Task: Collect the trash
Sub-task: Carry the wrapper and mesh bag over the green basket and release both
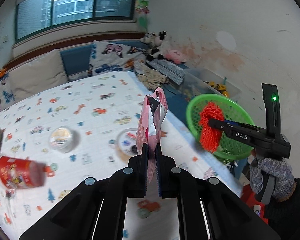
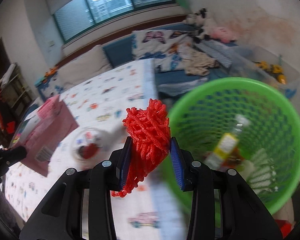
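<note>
While the left tongs (image 1: 151, 150) pinch a pink snack bag (image 1: 153, 120) above the counter (image 1: 90, 100), the right tongs (image 2: 151, 152) clamp a red mesh wad (image 2: 148, 132) just left of the green basket (image 2: 240, 84), so the carry-to-bin step appears in hand; next, each load needs bringing over the rim and releasing.

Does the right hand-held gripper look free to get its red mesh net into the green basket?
Probably yes: the right hand-held gripper, shut on the red mesh net, is beside the green basket, whose open mouth faces it with nothing between.
</note>
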